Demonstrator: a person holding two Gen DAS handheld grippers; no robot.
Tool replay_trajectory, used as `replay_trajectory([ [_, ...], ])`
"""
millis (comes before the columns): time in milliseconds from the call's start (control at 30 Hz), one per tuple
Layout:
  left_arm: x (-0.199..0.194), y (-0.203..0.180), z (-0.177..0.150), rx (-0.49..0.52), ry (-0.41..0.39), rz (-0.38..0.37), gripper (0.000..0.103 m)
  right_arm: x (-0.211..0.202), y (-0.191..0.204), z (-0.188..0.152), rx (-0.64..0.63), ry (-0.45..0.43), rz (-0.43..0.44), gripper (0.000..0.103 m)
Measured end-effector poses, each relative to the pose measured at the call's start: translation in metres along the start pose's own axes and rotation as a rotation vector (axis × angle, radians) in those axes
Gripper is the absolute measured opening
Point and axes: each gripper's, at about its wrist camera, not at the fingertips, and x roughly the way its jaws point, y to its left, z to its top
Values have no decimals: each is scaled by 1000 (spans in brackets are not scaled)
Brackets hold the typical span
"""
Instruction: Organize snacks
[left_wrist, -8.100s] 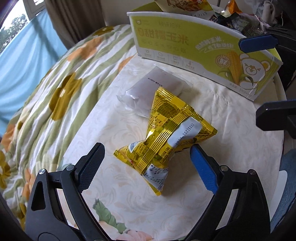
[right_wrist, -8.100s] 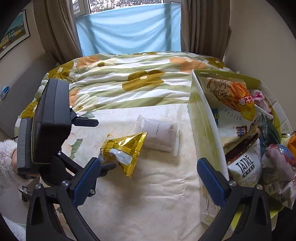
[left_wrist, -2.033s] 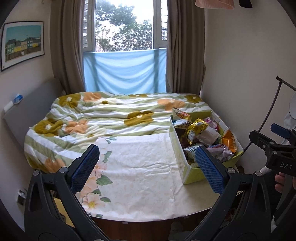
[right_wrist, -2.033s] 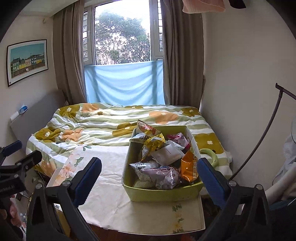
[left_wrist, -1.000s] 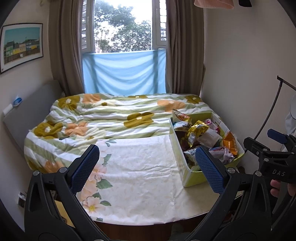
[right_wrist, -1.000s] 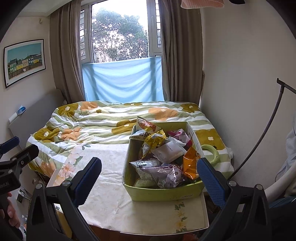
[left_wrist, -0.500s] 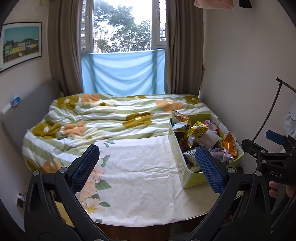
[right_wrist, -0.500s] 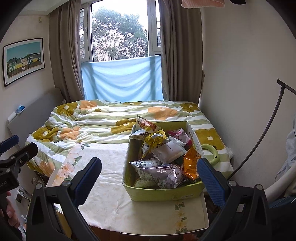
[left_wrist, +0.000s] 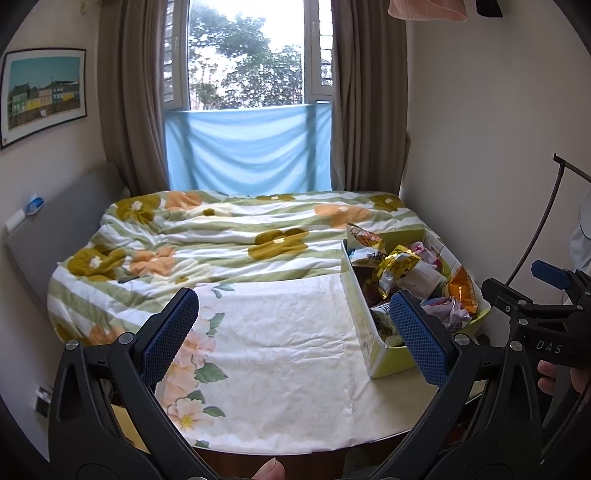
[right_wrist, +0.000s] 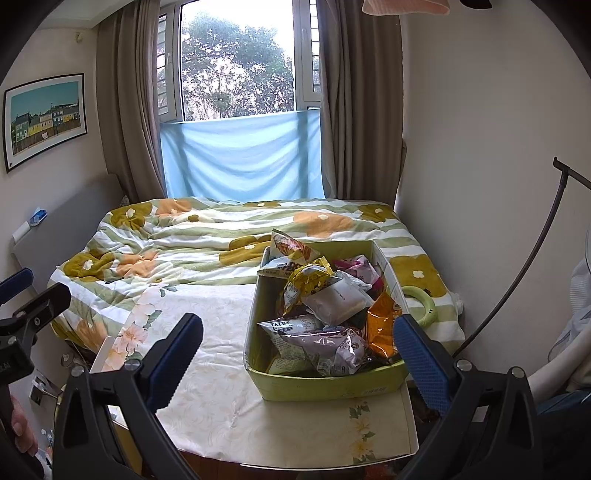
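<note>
Yellow-green cardboard box (right_wrist: 325, 386) is seen ahead of the right gripper (right_wrist: 295, 347), between its spread fingers, and ahead-right of the left gripper (left_wrist: 295, 330). Snack packets are heaped inside: a gold foil bag (right_wrist: 306, 282), a white pouch (right_wrist: 338, 297), an orange bag (right_wrist: 380, 325). Both grippers are held wide open, nothing gripped, above the floral tablecloth (left_wrist: 280, 332).

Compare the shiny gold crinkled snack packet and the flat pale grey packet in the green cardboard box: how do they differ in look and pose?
The shiny gold crinkled snack packet is glossy and creased; the flat pale grey packet is matte and smooth. The gold packet stands tilted up toward the far side, while the grey packet lies flatter, just nearer the camera. The gold one is patterned; the grey one looks almost plain. Both rest on top of the pile inside the green cardboard box, touching.
</note>
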Motion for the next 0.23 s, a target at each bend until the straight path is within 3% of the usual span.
replay_trajectory([
  [233,1,-2,-1,1,-6,2,103,1,0,0,1,0,1,102],
])
